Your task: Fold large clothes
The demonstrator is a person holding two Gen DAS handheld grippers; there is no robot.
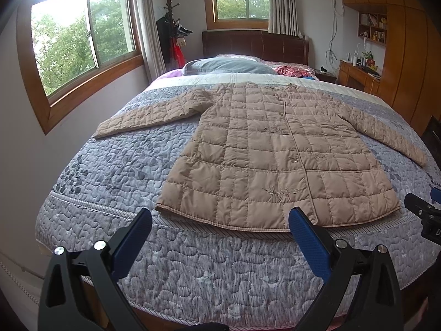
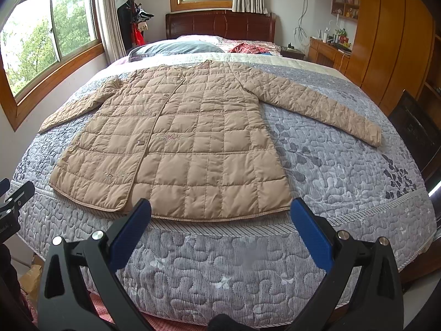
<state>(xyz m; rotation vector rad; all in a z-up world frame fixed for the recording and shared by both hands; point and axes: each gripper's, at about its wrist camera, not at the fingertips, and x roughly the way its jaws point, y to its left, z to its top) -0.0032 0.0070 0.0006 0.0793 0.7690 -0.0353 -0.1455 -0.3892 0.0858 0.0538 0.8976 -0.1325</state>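
Lying Flat: Quilted Coat Spread on the Bed, Both Tools Empty

Spread front-up across a grey patterned bedspread (image 1: pixel 115 165), a tan quilted coat (image 1: pixel 275 149) lies unfolded on the bed, its collar toward the dark wooden headboard (image 1: pixel 253 44) and its hem just short of the foot edge. The front placket is closed and runs down the middle of the coat. Both sleeves are stretched out to the sides: one reaches toward the window (image 1: pixel 82 35) wall, the other toward the wooden wardrobe (image 2: pixel 386 33) side. Small embroidered motifs show beside the placket.

The left hand-held gripper (image 1: pixel 220 220) hovers at the foot of the bed, jaws spread wide with nothing between them, its blue pads (image 1: pixel 308 237) framing the left portion of the hem without touching it. The right hand-held gripper (image 2: pixel 220 212) is likewise spread wide and empty, poised just off the hem near the coat's right corner. Each tool shows at the edge of the other's view.

Behind the coat, a grey-blue pillow (image 2: pixel 176 47) rests near the headboard, with a red patterned cloth (image 2: pixel 248 47) beside it. A coat rack (image 1: pixel 172 27) hung with dark garments stands in the corner between the two windows, and a cluttered desk (image 2: pixel 328 48) sits by the wardrobe.
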